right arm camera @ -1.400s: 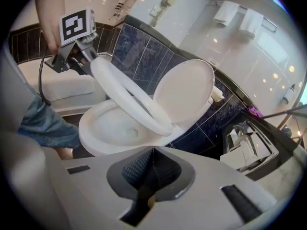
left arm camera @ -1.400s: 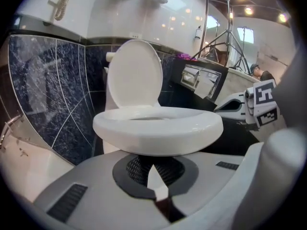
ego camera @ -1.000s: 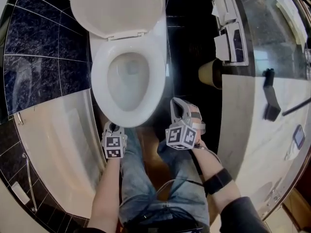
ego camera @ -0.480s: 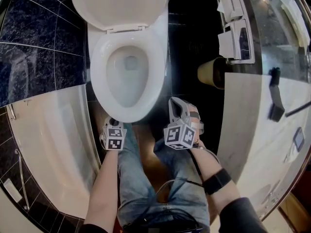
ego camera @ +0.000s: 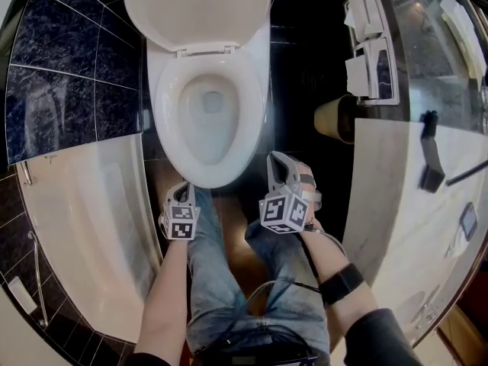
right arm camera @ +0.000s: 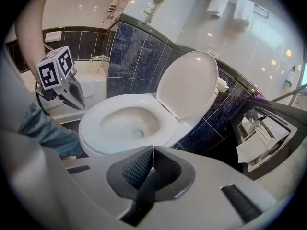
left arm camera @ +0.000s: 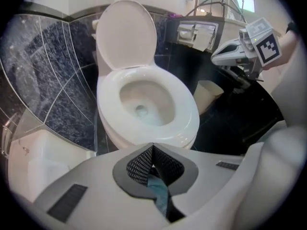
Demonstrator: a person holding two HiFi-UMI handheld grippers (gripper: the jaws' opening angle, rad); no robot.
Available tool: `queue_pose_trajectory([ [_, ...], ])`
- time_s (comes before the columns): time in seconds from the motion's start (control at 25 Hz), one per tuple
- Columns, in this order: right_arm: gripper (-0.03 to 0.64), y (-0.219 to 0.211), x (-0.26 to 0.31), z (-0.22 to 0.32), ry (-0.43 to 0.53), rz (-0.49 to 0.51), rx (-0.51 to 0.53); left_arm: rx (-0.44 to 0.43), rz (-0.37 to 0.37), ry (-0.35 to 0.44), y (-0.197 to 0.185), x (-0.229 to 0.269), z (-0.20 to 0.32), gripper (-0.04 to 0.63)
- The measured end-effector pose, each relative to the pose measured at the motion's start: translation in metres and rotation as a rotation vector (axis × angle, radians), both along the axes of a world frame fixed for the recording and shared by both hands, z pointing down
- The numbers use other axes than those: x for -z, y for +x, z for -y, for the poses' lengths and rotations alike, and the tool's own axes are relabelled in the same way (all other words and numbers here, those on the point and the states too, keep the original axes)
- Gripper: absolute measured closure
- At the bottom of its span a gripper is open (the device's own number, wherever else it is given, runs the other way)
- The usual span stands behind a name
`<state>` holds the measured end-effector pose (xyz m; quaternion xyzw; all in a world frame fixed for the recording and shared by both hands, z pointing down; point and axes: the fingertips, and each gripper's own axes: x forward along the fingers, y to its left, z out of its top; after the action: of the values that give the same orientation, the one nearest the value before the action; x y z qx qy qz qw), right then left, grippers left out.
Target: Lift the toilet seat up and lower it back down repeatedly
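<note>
Head view: seat [ego camera: 169,120] is found lowered; left gripper [ego camera: 183,192] and right gripper [ego camera: 277,159] are closed, empty. Probably its front edge must be lifted next.

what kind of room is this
A bathroom, possibly a hotel's: a white toilet with its lid raised, a bathtub on one side, and toilet paper holders on the other.

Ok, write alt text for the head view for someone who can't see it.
Looking steeply down at a white toilet with its lid raised; a person in jeans stands before it holding a left claw and right claw, both shut and empty, near the toilet's front edge. A pale bathtub lies to the left.
</note>
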<state>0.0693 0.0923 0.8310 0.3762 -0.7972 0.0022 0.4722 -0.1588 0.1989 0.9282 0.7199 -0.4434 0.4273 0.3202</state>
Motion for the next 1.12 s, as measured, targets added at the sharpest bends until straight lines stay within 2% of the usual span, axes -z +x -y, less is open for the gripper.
queue_pose_trajectory([
  [0.2,0.595,-0.005,0.039,0.011,0.005,0.044,-0.036,-0.023,-0.02,0.144,0.007,0.071,0.036,0.595],
  [0.44,0.595,-0.012,0.147,0.037,0.059,0.147,-0.093,-0.034,-0.054,0.335,0.014,0.224,0.087,0.595],
  [0.64,0.595,-0.026,0.256,0.058,0.137,0.24,-0.074,-0.006,-0.086,0.47,0.014,0.355,0.115,0.595],
  [0.76,0.595,-0.03,0.313,0.061,0.155,0.297,-0.07,0.016,-0.088,0.512,0.009,0.417,0.118,0.595],
  [0.92,0.595,-0.021,0.38,0.067,0.171,0.372,-0.123,0.082,-0.11,0.569,-0.009,0.479,0.118,0.595],
  [1.12,0.595,-0.002,0.437,0.068,0.178,0.479,-0.187,0.093,-0.141,0.622,-0.018,0.547,0.119,0.595],
])
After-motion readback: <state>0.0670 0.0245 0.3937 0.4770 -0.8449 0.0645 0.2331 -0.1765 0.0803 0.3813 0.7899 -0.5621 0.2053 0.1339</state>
